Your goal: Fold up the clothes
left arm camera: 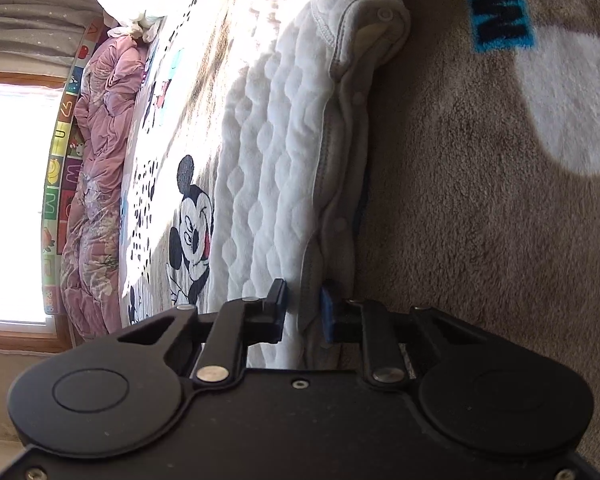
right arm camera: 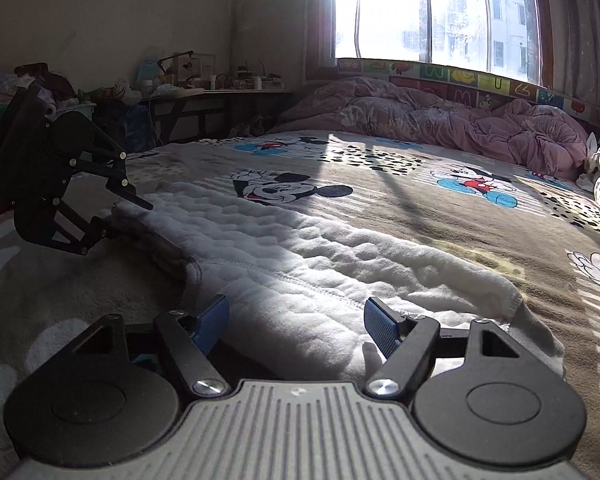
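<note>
The white quilted fleece garment (right arm camera: 284,248) lies flat on the Mickey-print bedspread (right arm camera: 400,200). The left tongs (left arm camera: 305,308) pinch its snap-button edge; the right tongs (right arm camera: 296,324), spread wide, straddle the near hem. This looks like gripping before a fold; next, the right must close.

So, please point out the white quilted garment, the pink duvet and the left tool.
white quilted garment (right arm camera: 300,248): right wrist view, on its sunlit middle.
pink duvet (right arm camera: 440,120): right wrist view, on its crumpled top.
left tool (left arm camera: 303,306): left wrist view, between its fingertips.
</note>
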{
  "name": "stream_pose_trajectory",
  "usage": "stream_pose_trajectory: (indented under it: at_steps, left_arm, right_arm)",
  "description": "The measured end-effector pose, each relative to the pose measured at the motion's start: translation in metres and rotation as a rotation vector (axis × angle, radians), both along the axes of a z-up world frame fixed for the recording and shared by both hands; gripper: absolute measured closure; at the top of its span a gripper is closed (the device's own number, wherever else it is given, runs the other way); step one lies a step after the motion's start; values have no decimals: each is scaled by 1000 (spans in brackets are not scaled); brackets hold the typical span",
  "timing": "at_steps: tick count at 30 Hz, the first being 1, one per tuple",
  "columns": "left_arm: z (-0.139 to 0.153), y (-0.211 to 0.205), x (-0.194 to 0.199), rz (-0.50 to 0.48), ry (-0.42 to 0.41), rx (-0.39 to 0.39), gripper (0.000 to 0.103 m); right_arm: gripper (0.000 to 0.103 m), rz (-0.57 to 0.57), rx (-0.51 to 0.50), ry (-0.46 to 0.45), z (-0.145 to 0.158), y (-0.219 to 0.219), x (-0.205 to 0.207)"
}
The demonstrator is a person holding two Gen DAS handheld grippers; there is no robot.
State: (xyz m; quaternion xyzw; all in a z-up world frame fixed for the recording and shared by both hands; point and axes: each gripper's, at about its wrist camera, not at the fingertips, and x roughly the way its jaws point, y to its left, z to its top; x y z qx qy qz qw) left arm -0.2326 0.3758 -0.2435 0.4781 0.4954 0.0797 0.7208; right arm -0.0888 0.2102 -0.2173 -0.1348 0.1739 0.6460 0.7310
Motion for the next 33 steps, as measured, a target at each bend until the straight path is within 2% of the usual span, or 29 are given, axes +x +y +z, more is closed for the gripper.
stream_pose_trajectory:
  at_steps: [2, 8, 10, 12, 14, 15, 16, 17, 20, 21, 24, 27, 29, 31, 33]
  left_arm:
    - [2, -1, -1, -7, 25, 1, 91]
    - [25, 0, -5, 11, 22, -14, 92]
    - [17, -2, -5, 14, 28, -2, 92]
    - [6, -3, -6, 7, 78, -42, 92]
    - [3, -2, -8, 0, 103, -27, 91]
    - [1, -2, -9, -4, 115, -19, 86]
    - [7, 0, -10, 17, 107, -31, 72]
    - [14, 3, -10, 38, 99, -45, 63]
    - [36, 8, -10, 97, 40, -107, 65]
    - [47, 10, -7, 134, -13, -179, 65]
    - [70, 18, 8, 275, -197, -484, 66]
    - [75, 32, 26, 421, -326, -694, 65]
    - [74, 50, 34, 529, -402, -766, 59]
    - [66, 73, 39, 671, -457, -789, 58]
    - [42, 94, 44, 833, -397, -775, 46]
  right_arm:
    - [28, -5, -3, 12, -1, 0, 3]
    - [28, -33, 4, 51, -1, 0, 13]
    - [28, -43, -5, 63, -3, 0, 17]
    - [29, -57, -29, 82, -6, 3, 22]
    - [29, -75, -53, 100, -9, 5, 27]
    - [29, -80, -59, 105, -10, 5, 29]
    - [29, -80, -59, 109, -10, 5, 30]
    - [30, -80, -57, 109, -10, 4, 30]
    - [30, -76, -37, 102, -5, -1, 29]
    - [30, -72, -27, 102, -4, -3, 29]
    - [30, -67, -14, 107, -1, -4, 29]
    - [30, -58, 1, 115, -1, -4, 26]
    - [30, -28, 19, 104, 2, -4, 19]
    - [31, -19, -17, 55, 0, 1, 11]
    - [32, -35, -95, -14, -8, 12, 5]
